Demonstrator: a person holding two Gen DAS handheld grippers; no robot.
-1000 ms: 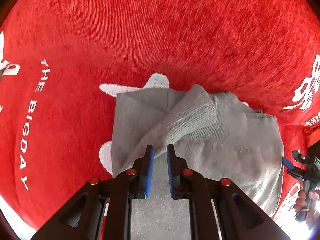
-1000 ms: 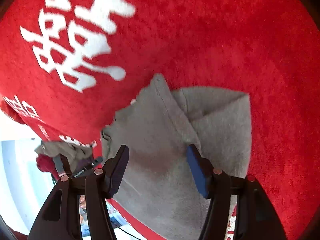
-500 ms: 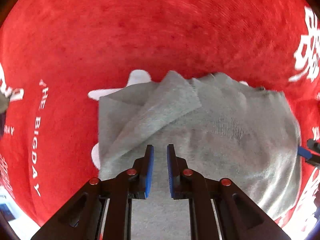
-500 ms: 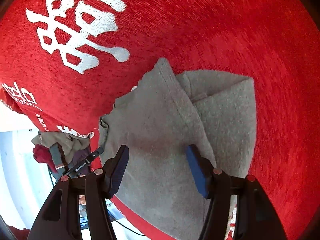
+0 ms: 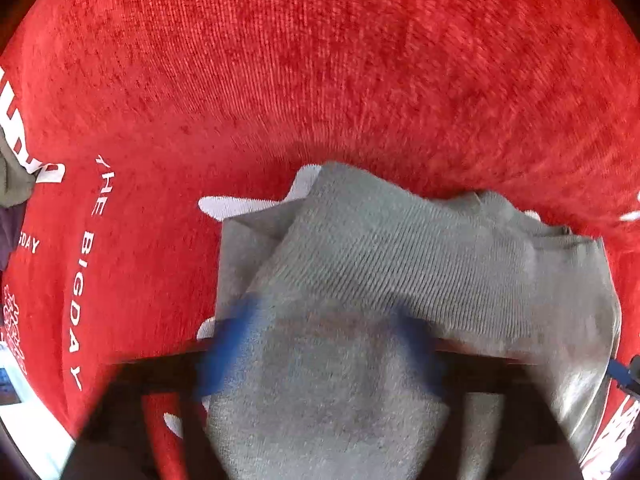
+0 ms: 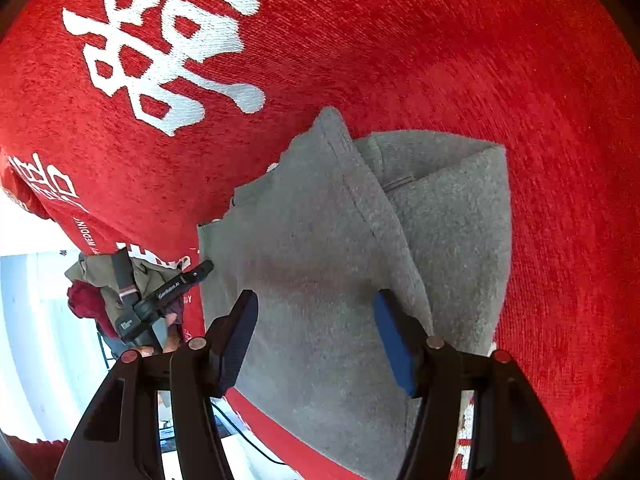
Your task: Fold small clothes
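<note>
A small grey knit garment (image 5: 400,264) lies on the red cloth, with one sleeve folded slantwise across its body. My left gripper (image 5: 324,348) points almost straight down over its near part. Its jaws are opening, the blue pads (image 5: 228,344) are blurred and spread wide, and the grey knit lies loose under the gap. In the right wrist view the same garment (image 6: 320,240) shows its folded sleeve and a doubled right edge. My right gripper (image 6: 316,332) hovers open just above it, with nothing pinched between its fingers.
The red tablecloth (image 6: 520,80) with white lettering covers the whole surface. A heap of olive and dark red clothes (image 6: 92,280) lies past its left edge, beside a black hand-held tool (image 6: 160,300). White floor and a cable show below that edge.
My left gripper was shut with its pads close together and now stands spread wide. It has moved in over the garment, and the folded sleeve now lies flat across the body. The right gripper stayed put.
</note>
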